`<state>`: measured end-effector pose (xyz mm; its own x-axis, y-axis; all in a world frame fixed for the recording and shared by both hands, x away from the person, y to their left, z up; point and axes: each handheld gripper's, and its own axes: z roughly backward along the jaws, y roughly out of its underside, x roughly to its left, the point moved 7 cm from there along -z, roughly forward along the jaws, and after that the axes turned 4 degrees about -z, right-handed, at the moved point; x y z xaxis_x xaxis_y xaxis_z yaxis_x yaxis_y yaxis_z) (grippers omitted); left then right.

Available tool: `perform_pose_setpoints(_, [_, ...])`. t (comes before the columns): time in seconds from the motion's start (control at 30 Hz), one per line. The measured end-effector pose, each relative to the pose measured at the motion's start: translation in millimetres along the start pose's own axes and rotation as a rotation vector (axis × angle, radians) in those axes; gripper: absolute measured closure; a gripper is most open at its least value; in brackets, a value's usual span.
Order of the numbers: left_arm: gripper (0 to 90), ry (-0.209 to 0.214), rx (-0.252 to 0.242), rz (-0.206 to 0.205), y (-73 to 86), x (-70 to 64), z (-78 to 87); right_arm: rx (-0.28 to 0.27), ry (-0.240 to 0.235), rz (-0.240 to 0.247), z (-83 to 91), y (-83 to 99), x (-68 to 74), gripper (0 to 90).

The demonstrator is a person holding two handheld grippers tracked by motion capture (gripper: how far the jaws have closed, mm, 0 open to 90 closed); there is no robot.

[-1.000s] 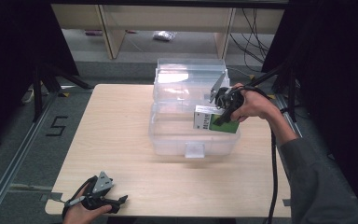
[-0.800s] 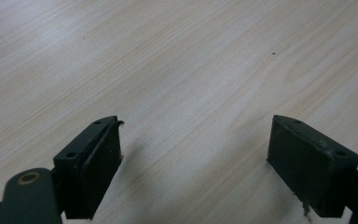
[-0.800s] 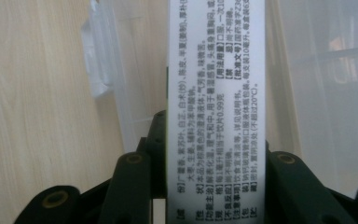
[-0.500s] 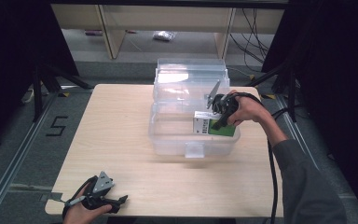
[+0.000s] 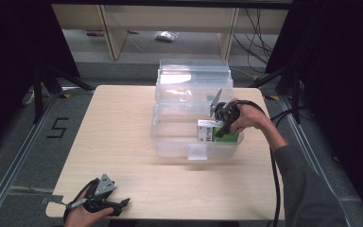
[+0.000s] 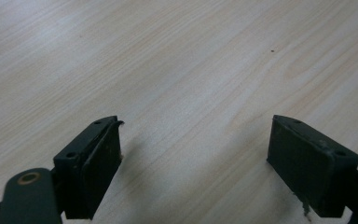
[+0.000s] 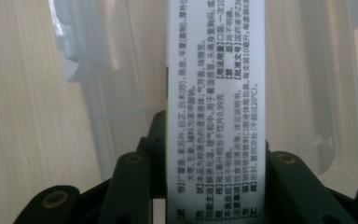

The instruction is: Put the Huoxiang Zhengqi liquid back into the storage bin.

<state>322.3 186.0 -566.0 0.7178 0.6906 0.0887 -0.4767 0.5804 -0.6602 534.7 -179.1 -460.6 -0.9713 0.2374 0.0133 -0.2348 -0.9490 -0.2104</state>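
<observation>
A white and green box (image 5: 209, 131) with printed text (image 7: 216, 93) is clamped in my right gripper (image 5: 220, 127), which is shut on it inside the clear plastic bin (image 5: 170, 142) at the table's far middle. The box is low in the bin's right half, and the bin's open lid (image 5: 194, 78) stands behind. My left gripper (image 5: 111, 204) rests near the table's front left edge, open, with bare wood between its jaws (image 6: 193, 158).
The wooden table (image 5: 113, 137) spreads wide on the left and in front of the bin. A cable (image 5: 276, 184) trails from the right gripper along the person's sleeve. Shelving and black stand legs lie beyond the table's far edge.
My right gripper has carried the box down and leftward, deeper into the bin. The left gripper has stayed where it was.
</observation>
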Motion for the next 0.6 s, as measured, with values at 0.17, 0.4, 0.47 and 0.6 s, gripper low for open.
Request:
perform_pose_setpoints(0.17, [16.7,0.000,0.004,-0.005,0.2,0.3,0.3,0.003,-0.001,-0.007,-5.9,2.9,-3.1,65.4])
perform_pose_setpoints(0.4, [16.7,0.000,0.004,-0.006,0.1,0.5,0.1,0.017,-0.001,0.007,-14.5,6.9,-5.6,65.3])
perform_pose_setpoints(0.47, [16.8,0.000,0.003,-0.004,0.1,0.4,0.0,0.020,0.003,0.006,-16.2,7.1,-5.9,65.3])
perform_pose_setpoints(0.6, [16.7,0.000,0.005,-0.007,0.1,0.4,0.0,0.020,-0.014,-0.016,-19.0,5.6,-3.1,65.2])
